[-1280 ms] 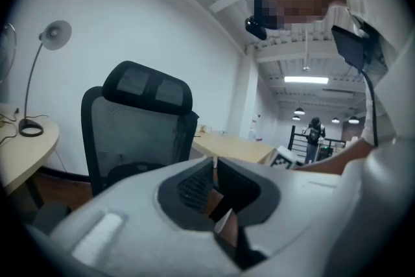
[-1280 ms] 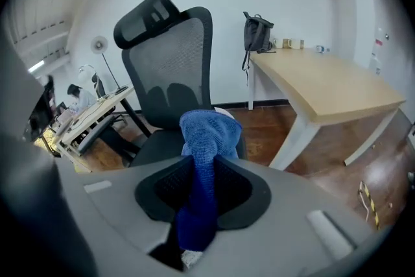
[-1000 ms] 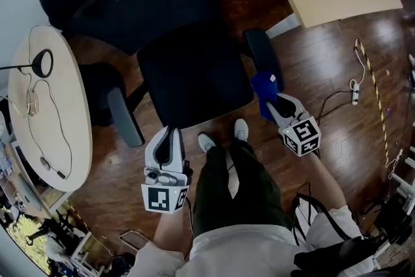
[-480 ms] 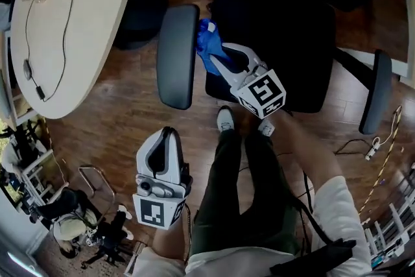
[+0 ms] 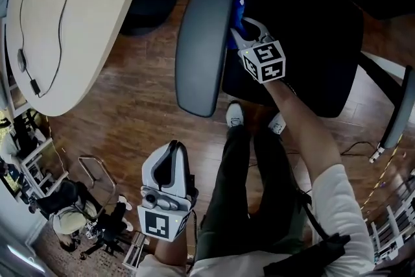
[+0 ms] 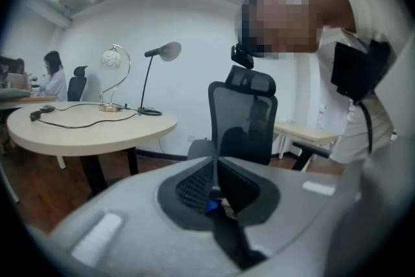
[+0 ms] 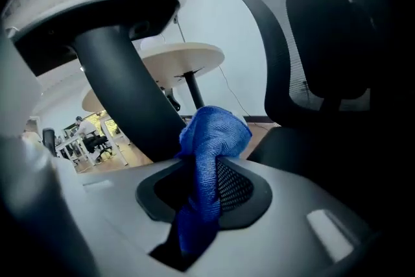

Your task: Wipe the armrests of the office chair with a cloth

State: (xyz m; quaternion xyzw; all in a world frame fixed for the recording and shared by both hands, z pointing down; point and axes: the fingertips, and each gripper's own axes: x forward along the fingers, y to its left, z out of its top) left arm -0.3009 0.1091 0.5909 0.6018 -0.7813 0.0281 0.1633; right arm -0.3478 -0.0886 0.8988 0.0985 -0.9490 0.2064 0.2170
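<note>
Right gripper [image 5: 243, 32]: pinching the blue cloth [image 7: 214, 133]; a bunched end stands free beyond the jaws, evidently as the wiping face.
Cloth position: at the inner long edge of the grey armrest [image 5: 202, 48], towards its far end; contact not confirmed.
Left gripper [image 6: 217, 185]: jaws pressed together, empty, low and well apart from the office chair [image 5: 292, 42], apparently to keep clear.
Step judged: start of wiping this armrest.

Place: an office.
Seating: a mesh-backed office chair [image 6: 243, 120] stood at centre frame.
Furniture: a round table [image 6: 84, 130] at left carried a desk lamp [image 6: 167, 50].
People: a person [image 6: 53, 78] sat far left.
Floor: wood boards [image 5: 130, 126].
</note>
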